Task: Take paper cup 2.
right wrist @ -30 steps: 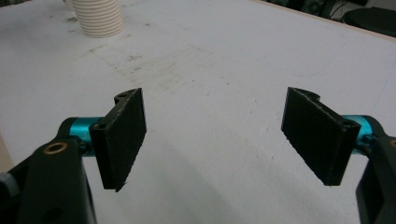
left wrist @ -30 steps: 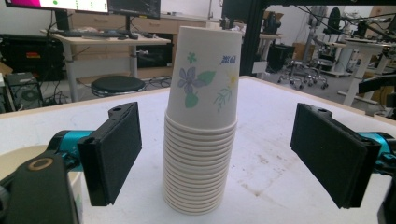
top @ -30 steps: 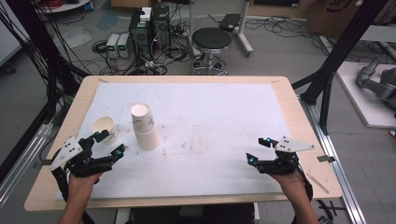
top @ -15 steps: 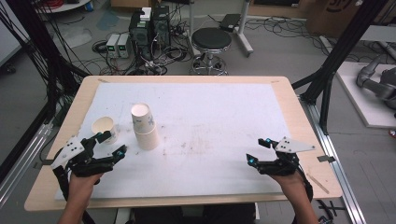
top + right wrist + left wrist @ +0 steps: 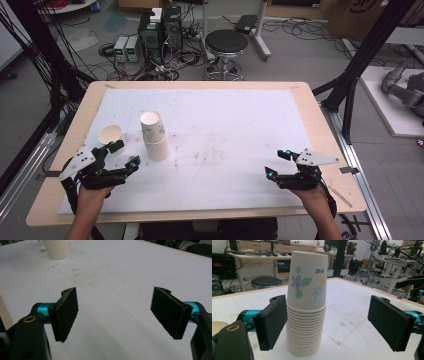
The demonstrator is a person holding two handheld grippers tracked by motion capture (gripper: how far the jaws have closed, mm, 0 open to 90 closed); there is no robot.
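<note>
A stack of upside-down flowered paper cups (image 5: pixel 155 135) stands on the white mat at the left. A single cup (image 5: pixel 110 135) stands mouth up just left of it. My left gripper (image 5: pixel 126 154) lies near the front left, open, with its tips aimed at the stack. In the left gripper view the stack (image 5: pixel 307 310) rises just beyond the left pad (image 5: pixel 272 322), and neither pad touches it. My right gripper (image 5: pixel 277 164) rests open at the front right over bare mat. The right gripper view shows nothing between its jaws (image 5: pixel 113 315), with the foot of the stack (image 5: pixel 56 250) far off.
The white mat (image 5: pixel 225 125) covers a wooden table (image 5: pixel 320 120) and carries dark smudges at its middle. Behind the far edge are a black stool (image 5: pixel 226 42), computer boxes (image 5: pixel 160 30) and floor cables. Black frame posts stand at both sides.
The left gripper has edged slightly to the right, toward the cup stack. The right gripper and the cups have stayed where they were.
</note>
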